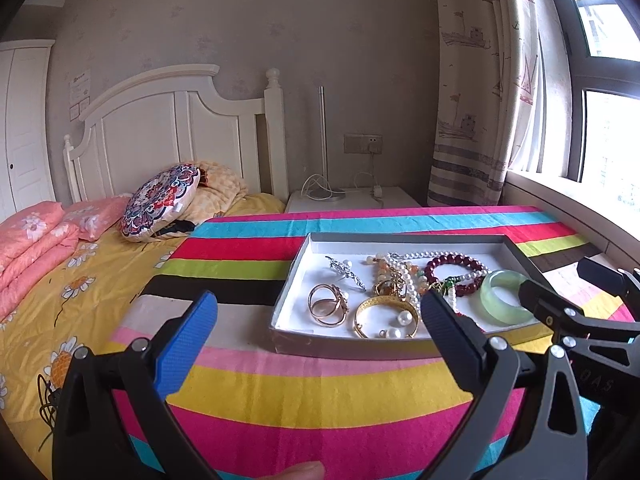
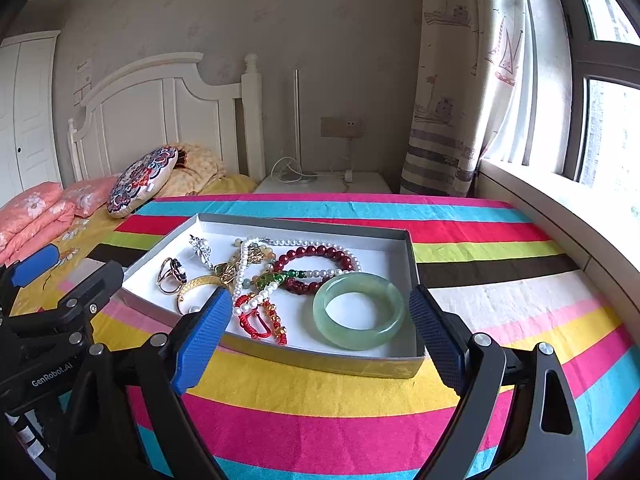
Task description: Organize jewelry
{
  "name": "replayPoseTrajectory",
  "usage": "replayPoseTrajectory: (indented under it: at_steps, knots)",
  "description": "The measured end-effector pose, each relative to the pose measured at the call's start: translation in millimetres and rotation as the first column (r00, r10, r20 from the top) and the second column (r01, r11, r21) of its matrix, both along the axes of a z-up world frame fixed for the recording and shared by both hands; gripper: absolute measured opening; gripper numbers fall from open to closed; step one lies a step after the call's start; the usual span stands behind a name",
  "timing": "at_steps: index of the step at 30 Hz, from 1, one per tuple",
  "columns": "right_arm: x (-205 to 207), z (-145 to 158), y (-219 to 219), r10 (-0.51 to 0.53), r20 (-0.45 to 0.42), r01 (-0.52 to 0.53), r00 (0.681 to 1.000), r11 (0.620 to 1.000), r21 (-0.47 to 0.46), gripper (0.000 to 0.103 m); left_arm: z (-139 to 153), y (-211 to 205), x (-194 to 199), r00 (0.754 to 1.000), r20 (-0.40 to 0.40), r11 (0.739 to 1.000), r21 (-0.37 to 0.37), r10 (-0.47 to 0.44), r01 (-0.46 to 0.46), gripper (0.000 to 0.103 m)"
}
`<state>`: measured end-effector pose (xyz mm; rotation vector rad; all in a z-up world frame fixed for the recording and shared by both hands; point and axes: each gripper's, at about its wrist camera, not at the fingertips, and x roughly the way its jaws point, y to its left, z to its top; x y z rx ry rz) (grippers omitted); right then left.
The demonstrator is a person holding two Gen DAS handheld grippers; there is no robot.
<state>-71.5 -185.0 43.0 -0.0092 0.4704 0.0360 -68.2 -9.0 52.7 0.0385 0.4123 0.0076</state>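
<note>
- Left wrist view: the left gripper hangs above the striped cloth with its 2 blue pads spread wide and nothing between them. Just ahead lies the shallow tray holding all the jewelry: 2 gold rings at the near left, a gold bangle beside them, a silver brooch behind, and a tangle of pearl strands in the middle. The right gripper's black frame crosses the tray's right corner.
- Right wrist view: the right gripper is likewise released and empty, its fingers framing the jade bangle, which lies flat at the tray's near right. A red bead bracelet sits behind it, and a red knotted cord lies to its left, touching the pearls.
- Judgement: everything sits in 1 tray, loosely heaped, which fits either a pile awaiting sorting or pieces gathered in.
- Handling advice: for any lift, favour free-lying pieces such as the jade bangle, pinch across its rim, and rise straight; the pearls and cords would likely drag neighbours.
</note>
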Motion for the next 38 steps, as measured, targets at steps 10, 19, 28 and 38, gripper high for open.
replayPoseTrajectory:
  at_steps: [10,19,28,38]
  knots:
    - [0,-1,-1,-0.011,-0.002,0.011,1.0,1.0,0.005,0.086,0,5,-1,1.0,0.002,1.0,-0.022,0.007,-0.007,0.101]
    - [-1,-1,-3,-0.022,0.005,0.022,1.0,1.0,0.016,0.086,0,10,1,0.999,-0.007,0.998,-0.044,0.038,-0.038,0.101]
    - [0,-1,-3,-0.019,0.006,0.018,1.0,1.0,0.016,0.086,1,18,-4,0.997,0.013,0.994,-0.078,0.073,-0.072,0.101]
    - [-1,-23,6,0.029,-0.236,-0.034,0.971,0.999,-0.021,0.086,-12,25,7,0.962,-0.272,0.993,-0.116,-0.04,0.008,0.101]
